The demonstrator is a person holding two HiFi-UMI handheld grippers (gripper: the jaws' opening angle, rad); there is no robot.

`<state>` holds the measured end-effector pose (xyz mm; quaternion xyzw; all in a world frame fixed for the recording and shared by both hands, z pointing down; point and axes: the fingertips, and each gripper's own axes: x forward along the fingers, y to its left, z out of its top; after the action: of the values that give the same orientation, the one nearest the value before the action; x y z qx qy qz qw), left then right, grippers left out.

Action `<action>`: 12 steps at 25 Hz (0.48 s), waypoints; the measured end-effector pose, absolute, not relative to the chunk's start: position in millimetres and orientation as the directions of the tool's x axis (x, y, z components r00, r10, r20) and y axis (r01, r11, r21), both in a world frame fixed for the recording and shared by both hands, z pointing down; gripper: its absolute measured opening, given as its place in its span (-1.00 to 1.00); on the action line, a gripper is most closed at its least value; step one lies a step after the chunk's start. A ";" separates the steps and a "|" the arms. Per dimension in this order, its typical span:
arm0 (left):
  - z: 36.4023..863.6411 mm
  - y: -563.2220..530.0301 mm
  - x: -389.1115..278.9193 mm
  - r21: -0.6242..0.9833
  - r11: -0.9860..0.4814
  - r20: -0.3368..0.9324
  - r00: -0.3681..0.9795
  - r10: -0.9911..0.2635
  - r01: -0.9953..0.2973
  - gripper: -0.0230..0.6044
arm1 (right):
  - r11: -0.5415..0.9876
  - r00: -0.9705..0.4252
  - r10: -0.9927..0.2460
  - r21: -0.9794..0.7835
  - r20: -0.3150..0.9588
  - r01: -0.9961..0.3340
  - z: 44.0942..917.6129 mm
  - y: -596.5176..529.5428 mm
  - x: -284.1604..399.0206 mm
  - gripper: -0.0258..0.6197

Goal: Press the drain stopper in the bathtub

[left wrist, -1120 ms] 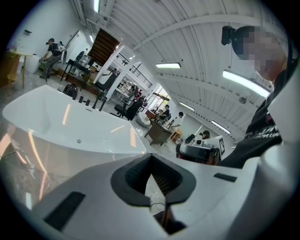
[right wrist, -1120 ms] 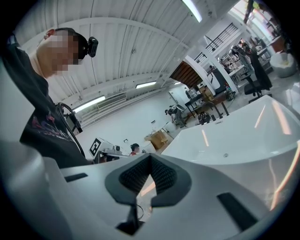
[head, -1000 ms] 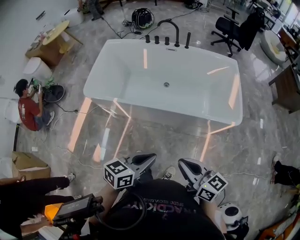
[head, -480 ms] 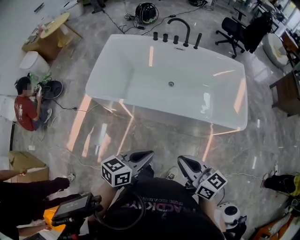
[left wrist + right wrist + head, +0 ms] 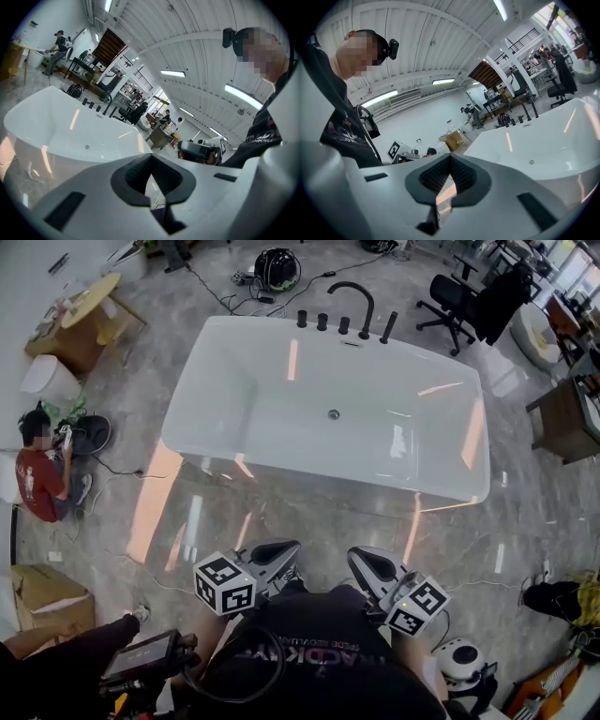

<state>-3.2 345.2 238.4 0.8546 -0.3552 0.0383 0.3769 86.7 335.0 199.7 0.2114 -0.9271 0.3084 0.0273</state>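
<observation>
Drain stopper (image 5: pixel 334 413) face-up mid-floor of bathtub (image 5: pixel 225 381), its long axis left-right; left gripper (image 5: pixel 281 552) and right gripper (image 5: pixel 362 562) fingers together, empty.

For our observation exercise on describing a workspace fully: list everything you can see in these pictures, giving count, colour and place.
bathtub: one, white, middle of the grey marble floor
drain stopper: one, grey metal, in the tub's bottom, nothing touching it
faucet: one, black, curved, at the tub's far rim with four black posts beside it
office chair: one, black, beyond the tub's far right corner
round table: one, yellowish, far left
seated person: one, red shirt, on the floor at left
cardboard box: one, brown, lower left
left gripper: one, white and black, near the person's body, jaws together, empty
right gripper: one, white and black, beside it, jaws together, empty
</observation>
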 end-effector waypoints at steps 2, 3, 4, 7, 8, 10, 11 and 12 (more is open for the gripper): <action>238.0 340.7 -8.8 0.621 -0.466 0.329 0.750 -0.574 -0.630 -0.90 | 0.722 -0.906 -0.380 -0.552 0.187 -0.417 198.3 331.3 81.1 -0.88; 237.7 338.7 -11.0 0.623 -0.466 0.328 0.751 -0.573 -0.628 -0.90 | 0.723 -0.905 -0.382 -0.549 0.190 -0.420 197.9 329.6 79.3 -0.88; 237.1 336.8 -12.7 0.625 -0.465 0.327 0.751 -0.573 -0.627 -0.90 | 0.723 -0.904 -0.383 -0.547 0.193 -0.423 197.3 327.9 77.9 -0.88; 235.7 331.3 -15.5 0.628 -0.464 0.326 0.752 -0.572 -0.625 -0.90 | 0.722 -0.902 -0.387 -0.545 0.191 -0.426 194.6 320.0 76.2 -0.87; 236.1 328.7 -15.6 0.627 -0.463 0.328 0.752 -0.572 -0.626 -0.90 | 0.723 -0.902 -0.388 -0.544 0.190 -0.426 194.7 316.1 76.4 -0.87; 237.8 322.2 -14.6 0.626 -0.460 0.331 0.748 -0.575 -0.630 -0.90 | 0.723 -0.903 -0.387 -0.545 0.188 -0.424 196.8 307.0 78.4 -0.88; 238.5 318.5 -13.6 0.624 -0.456 0.333 0.744 -0.580 -0.635 -0.90 | 0.724 -0.904 -0.383 -0.547 0.188 -0.420 198.2 302.1 80.1 -0.87; 239.0 314.2 -12.7 0.622 -0.450 0.335 0.738 -0.586 -0.640 -0.90 | 0.726 -0.907 -0.377 -0.548 0.187 -0.415 199.5 296.7 81.8 -0.87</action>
<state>-12.7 314.2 239.0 0.8508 -0.3603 0.0359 0.3809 81.8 296.7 199.5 0.2134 -0.9285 0.3022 0.0312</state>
